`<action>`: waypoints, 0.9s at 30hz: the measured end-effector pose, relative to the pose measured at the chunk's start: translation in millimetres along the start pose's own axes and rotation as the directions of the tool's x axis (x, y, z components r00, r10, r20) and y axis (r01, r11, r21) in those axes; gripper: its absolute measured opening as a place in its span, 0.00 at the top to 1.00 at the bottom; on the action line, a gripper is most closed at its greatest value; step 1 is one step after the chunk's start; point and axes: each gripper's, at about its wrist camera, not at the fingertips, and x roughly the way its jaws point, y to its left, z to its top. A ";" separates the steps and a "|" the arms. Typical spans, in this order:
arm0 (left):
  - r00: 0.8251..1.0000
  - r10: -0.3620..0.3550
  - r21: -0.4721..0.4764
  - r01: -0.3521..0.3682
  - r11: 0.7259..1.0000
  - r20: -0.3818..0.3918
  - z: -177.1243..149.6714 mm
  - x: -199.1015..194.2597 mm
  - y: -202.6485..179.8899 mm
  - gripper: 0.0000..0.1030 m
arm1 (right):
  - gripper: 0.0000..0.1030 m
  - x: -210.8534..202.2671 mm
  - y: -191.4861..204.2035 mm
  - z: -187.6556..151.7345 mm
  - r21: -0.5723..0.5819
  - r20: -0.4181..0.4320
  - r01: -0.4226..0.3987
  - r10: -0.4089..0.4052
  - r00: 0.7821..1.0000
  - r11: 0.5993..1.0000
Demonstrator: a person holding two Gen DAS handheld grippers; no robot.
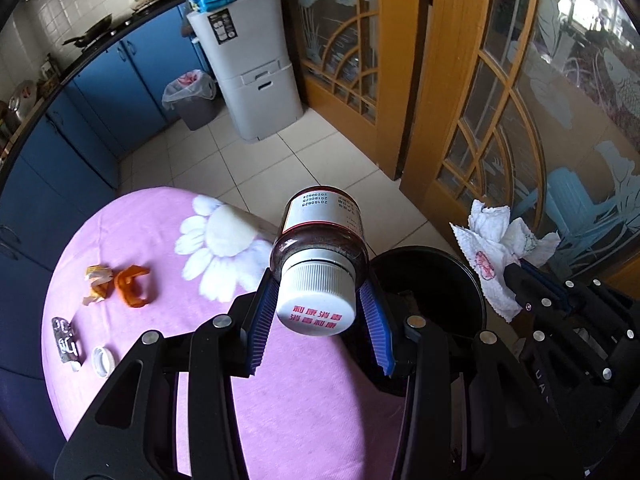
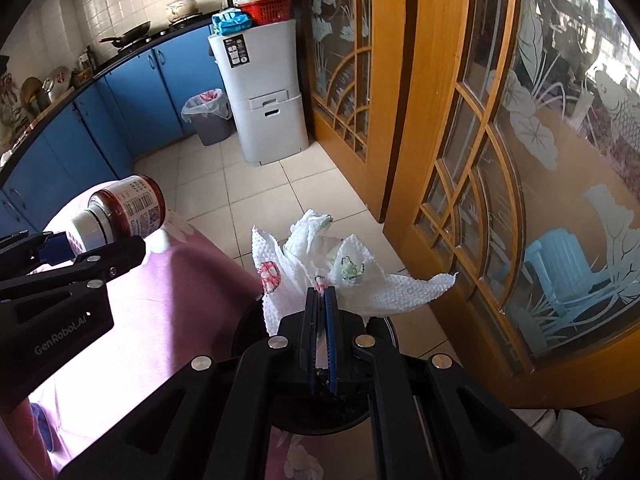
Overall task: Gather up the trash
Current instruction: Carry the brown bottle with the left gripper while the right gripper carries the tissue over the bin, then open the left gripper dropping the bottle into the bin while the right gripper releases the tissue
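My left gripper [image 1: 318,300] is shut on a brown jar [image 1: 322,236] with a white cap, held in the air above the pink table's right edge, beside a black bin [image 1: 432,264]. The jar also shows in the right wrist view [image 2: 120,210]. My right gripper [image 2: 322,294] is shut on a crumpled white paper towel [image 2: 320,264], held over the black bin [image 2: 248,320]. The towel also shows in the left wrist view [image 1: 496,252]. Orange peel [image 1: 130,286], a wrapper scrap [image 1: 96,282], a silver wrapper [image 1: 66,342] and a white cap [image 1: 102,360] lie on the table.
The round table has a pink flowered cloth [image 1: 160,232]. A grey lined bin [image 1: 194,98] and a grey cabinet [image 1: 252,64] stand on the tiled floor by blue cupboards [image 1: 120,80]. Wooden glass doors [image 1: 500,120] are close on the right.
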 end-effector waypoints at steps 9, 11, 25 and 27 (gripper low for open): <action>0.998 -0.023 0.010 0.024 1.000 -0.058 4.0 26.6 -11.9 0.57 | 0.96 20.5 -7.1 -2.1 0.019 -0.039 -0.014 0.015 0.999 1.000; 0.997 -0.029 0.007 0.029 1.000 -0.071 4.5 30.3 -12.3 0.57 | 0.96 24.7 -8.8 -2.4 0.030 -0.049 -0.024 0.025 0.998 0.999; 1.000 0.018 0.002 -0.018 1.000 -0.004 7.8 22.0 -5.0 0.12 | 0.95 38.4 -15.6 -3.6 0.064 -0.096 -0.051 0.057 0.994 0.997; 1.000 0.020 -0.003 -0.020 1.000 -0.008 7.6 22.7 -2.9 0.12 | 0.95 38.4 -15.0 -3.6 0.062 -0.095 -0.053 0.058 0.994 0.997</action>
